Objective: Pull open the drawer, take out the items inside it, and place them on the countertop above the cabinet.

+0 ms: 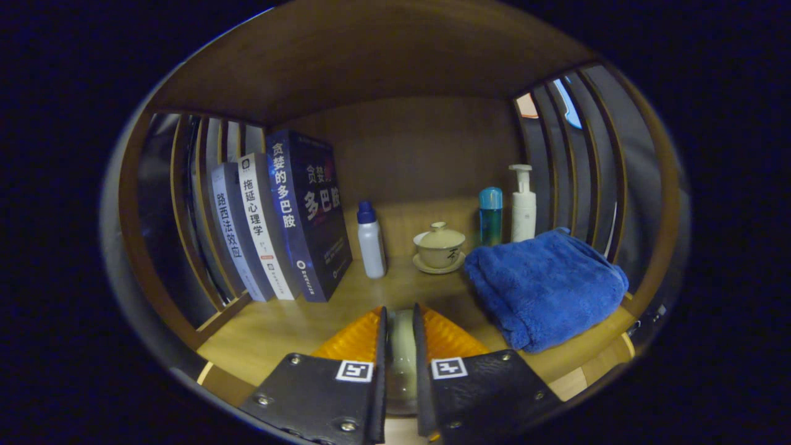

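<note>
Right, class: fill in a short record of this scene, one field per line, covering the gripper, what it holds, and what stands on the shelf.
gripper: shut on a pale, partly clear item
held item: between the fingers, kind unclear
books: upright, left
white bottle: right of books
lidded cup: on saucer, centre
blue towel: folded, right
pump bottle: behind towel
teal bottle: beside pump bottle

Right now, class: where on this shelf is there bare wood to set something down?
Bare wood lies between the books and the fingers, which pinch a pale item. Crowded: white bottle, lidded cup, blue towel.
</note>
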`<state>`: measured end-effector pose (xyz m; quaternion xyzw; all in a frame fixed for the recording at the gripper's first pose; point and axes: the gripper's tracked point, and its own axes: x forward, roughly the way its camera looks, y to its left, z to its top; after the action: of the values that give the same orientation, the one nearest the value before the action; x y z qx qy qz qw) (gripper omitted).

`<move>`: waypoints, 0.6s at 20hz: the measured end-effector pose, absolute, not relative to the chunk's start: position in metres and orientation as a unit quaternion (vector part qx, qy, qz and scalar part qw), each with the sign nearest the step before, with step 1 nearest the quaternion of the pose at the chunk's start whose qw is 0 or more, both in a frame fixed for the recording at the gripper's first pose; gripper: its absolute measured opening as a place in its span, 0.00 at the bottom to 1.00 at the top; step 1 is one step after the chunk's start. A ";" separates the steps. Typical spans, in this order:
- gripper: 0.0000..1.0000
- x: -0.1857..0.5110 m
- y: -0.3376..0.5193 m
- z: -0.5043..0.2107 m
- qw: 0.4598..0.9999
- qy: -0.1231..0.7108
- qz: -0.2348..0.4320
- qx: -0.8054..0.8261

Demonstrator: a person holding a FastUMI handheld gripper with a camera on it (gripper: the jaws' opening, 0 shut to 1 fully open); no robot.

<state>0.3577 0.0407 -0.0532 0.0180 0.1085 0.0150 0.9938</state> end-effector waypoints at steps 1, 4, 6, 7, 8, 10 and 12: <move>0.23 0.354 0.042 -0.056 0.992 0.119 0.018 0.024; 0.48 0.341 0.043 -0.056 0.991 0.129 0.013 0.022; 0.65 0.324 0.046 -0.053 0.992 0.125 0.018 0.006; 0.74 0.313 0.050 -0.051 0.991 0.128 0.025 -0.001; 0.82 0.303 0.052 -0.051 0.991 0.130 0.032 -0.009; 0.99 0.281 0.055 -0.045 0.991 0.124 0.042 -0.023; 0.99 0.254 0.057 -0.041 0.991 0.124 0.048 -0.034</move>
<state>0.2540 0.0567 -0.0408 -0.0342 0.1242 0.0481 0.9905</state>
